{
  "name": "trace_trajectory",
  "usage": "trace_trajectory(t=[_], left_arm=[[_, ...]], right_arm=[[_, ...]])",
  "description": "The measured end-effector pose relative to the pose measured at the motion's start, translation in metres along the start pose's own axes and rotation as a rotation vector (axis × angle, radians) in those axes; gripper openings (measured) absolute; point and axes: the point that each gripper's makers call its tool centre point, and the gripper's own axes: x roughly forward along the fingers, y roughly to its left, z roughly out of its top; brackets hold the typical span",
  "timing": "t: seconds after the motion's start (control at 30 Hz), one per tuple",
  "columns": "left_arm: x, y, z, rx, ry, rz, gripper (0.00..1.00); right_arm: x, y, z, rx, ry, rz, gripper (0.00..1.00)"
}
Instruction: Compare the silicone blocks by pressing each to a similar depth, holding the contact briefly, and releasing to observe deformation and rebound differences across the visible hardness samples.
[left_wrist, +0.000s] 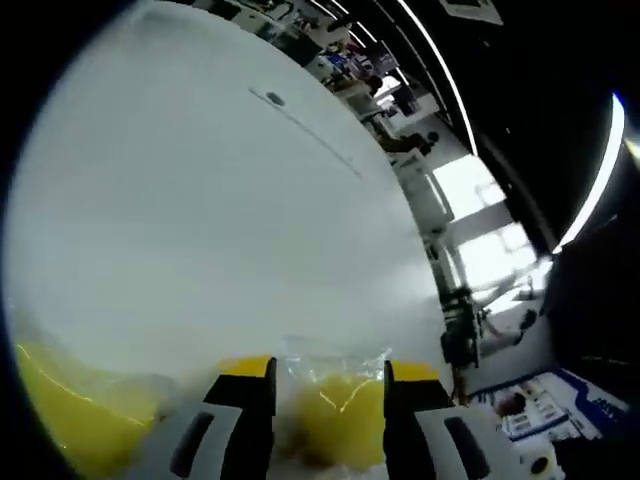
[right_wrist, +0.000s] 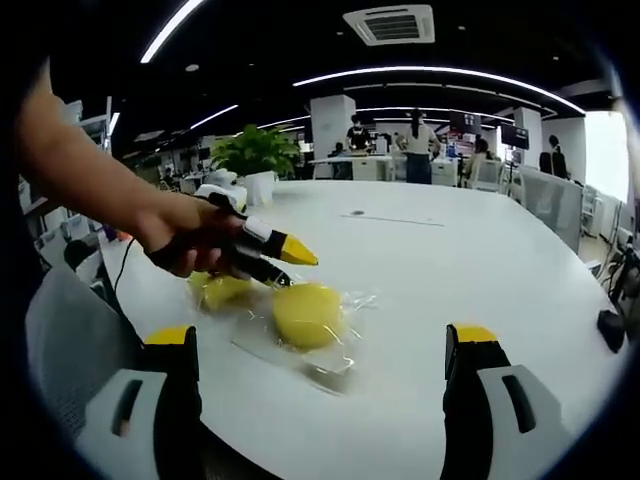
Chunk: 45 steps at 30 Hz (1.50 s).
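A round yellow silicone block (right_wrist: 305, 315) lies in a clear plastic bag (right_wrist: 345, 360) on the white table (right_wrist: 450, 260). A second yellow block (right_wrist: 222, 290) sits to its left, partly behind the left gripper (right_wrist: 290, 268), which a hand (right_wrist: 185, 235) holds just over the two blocks, its yellow-tipped jaws slightly apart. In the left gripper view my left gripper (left_wrist: 328, 372) is open, with one bagged block (left_wrist: 335, 420) just beyond the jaws and the other block (left_wrist: 70, 420) at the far left. My right gripper (right_wrist: 322, 335) is wide open, short of the bagged block.
A potted plant (right_wrist: 258, 155) stands at the table's far left. A small dark mark (right_wrist: 355, 213) lies on the tabletop further back. A black object (right_wrist: 610, 330) sits off the right edge, and a grey chair back (right_wrist: 70, 330) is at the left. People stand at desks far behind.
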Motion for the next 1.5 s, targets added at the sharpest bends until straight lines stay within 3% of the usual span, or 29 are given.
trace_trajectory(t=[0.1,0.17,0.23,0.3,0.47,0.5,0.7,0.9,1.03,1.2,1.3,1.5], left_arm=[[0.001,0.003,-0.005,0.004,0.017,0.014,0.28],[0.004,0.004,-0.002,-0.043,-0.015,-0.004,0.25],[0.005,0.008,-0.002,-0.077,-0.006,0.014,0.21],[0.005,0.014,-0.004,-0.014,0.015,0.045,0.15],[0.005,0.008,-0.002,-0.023,0.006,0.008,0.04],[0.004,0.01,0.004,0.026,-0.023,0.019,0.03],[0.005,0.003,0.001,0.075,-0.012,0.003,0.0],[0.002,-0.004,0.002,0.019,-0.024,-0.018,0.0],[-0.002,-0.021,0.003,-0.073,-0.025,-0.101,0.0],[-0.006,-0.032,0.005,-0.008,-0.033,-0.11,0.0],[-0.009,-0.04,0.007,0.072,-0.045,-0.132,0.0],[-0.019,-0.049,0.006,0.129,-0.05,-0.144,0.0]], right_arm=[[-0.001,-0.002,0.0,0.004,0.002,-0.008,0.96],[-0.001,-0.003,-0.002,0.012,0.008,-0.015,0.96],[-0.001,-0.003,-0.002,0.014,0.01,-0.014,0.96],[0.0,-0.002,-0.002,0.008,0.01,-0.008,0.96],[0.0,-0.002,-0.003,0.012,0.013,-0.009,0.96],[0.0,-0.002,-0.002,0.013,0.012,-0.01,0.96],[0.0,-0.002,-0.004,0.016,0.017,-0.011,0.96],[0.0,-0.003,-0.004,0.016,0.018,-0.014,0.96],[0.0,-0.004,-0.005,0.031,0.024,-0.014,0.96],[0.001,-0.002,-0.005,0.021,0.025,-0.008,0.96],[0.001,-0.004,-0.005,0.04,0.021,-0.013,0.96],[0.001,-0.001,-0.004,0.026,0.021,0.002,0.96]])
